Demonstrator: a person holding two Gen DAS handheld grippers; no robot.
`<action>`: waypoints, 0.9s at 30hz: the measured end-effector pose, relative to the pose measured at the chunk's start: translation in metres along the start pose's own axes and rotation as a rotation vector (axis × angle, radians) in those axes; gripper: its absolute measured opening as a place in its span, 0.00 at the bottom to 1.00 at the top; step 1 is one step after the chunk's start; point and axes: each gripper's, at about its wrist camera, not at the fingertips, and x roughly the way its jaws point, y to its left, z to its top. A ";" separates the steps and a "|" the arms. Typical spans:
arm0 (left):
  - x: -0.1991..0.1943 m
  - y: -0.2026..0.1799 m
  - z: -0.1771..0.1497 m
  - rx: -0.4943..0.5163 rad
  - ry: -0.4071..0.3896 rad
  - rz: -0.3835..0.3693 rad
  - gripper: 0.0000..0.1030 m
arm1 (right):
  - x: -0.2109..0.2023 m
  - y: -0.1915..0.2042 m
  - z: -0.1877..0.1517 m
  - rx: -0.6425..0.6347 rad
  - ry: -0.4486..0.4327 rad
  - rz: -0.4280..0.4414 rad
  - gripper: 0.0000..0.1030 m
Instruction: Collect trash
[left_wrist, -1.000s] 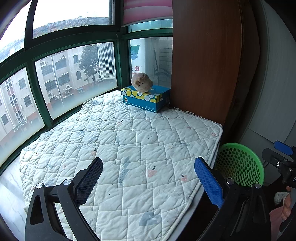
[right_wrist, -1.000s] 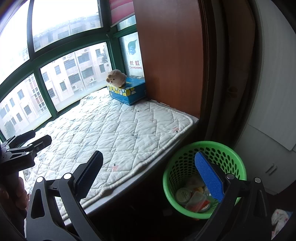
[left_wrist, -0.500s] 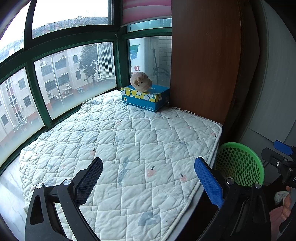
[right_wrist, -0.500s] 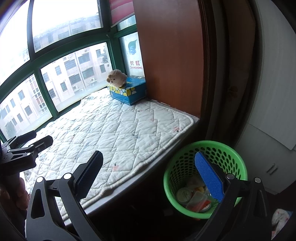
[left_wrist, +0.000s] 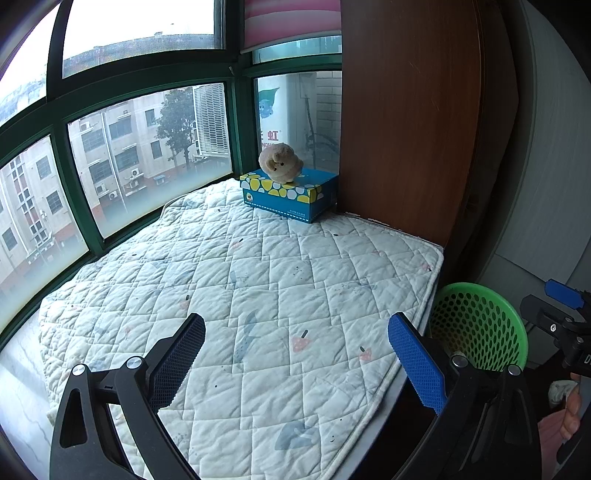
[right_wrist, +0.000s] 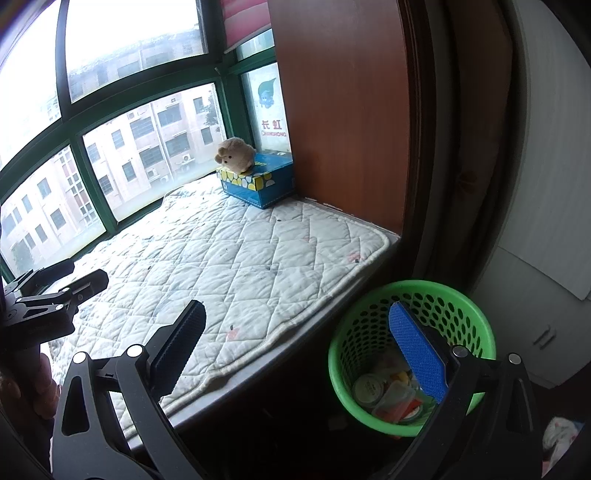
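Trash (right_wrist: 391, 393) sits inside the green basket (right_wrist: 476, 317), right under the right hand-held gripper (right_wrist: 295, 339), whose jaws gape wide and empty. Left hand-held gripper (left_wrist: 295, 354) is just as open over the quilted mat (left_wrist: 258, 280), with nothing loose ahead. I'd scan the mat slowly before calling it done.

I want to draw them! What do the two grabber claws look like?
Each one, the left gripper and the right gripper, is a black frame with silver bolts and two flat fingers. One finger has a black bumpy pad, the other a bright blue one. No cables or sleeves show.
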 end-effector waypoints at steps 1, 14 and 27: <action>0.000 0.000 0.000 0.000 0.000 0.001 0.93 | 0.001 0.000 0.000 -0.001 0.000 0.001 0.96; 0.001 -0.002 -0.002 0.003 0.002 0.001 0.93 | 0.000 0.002 -0.001 -0.005 0.002 0.005 0.96; 0.002 -0.006 -0.004 0.022 -0.005 0.006 0.93 | 0.001 0.005 -0.002 -0.009 0.000 0.009 0.96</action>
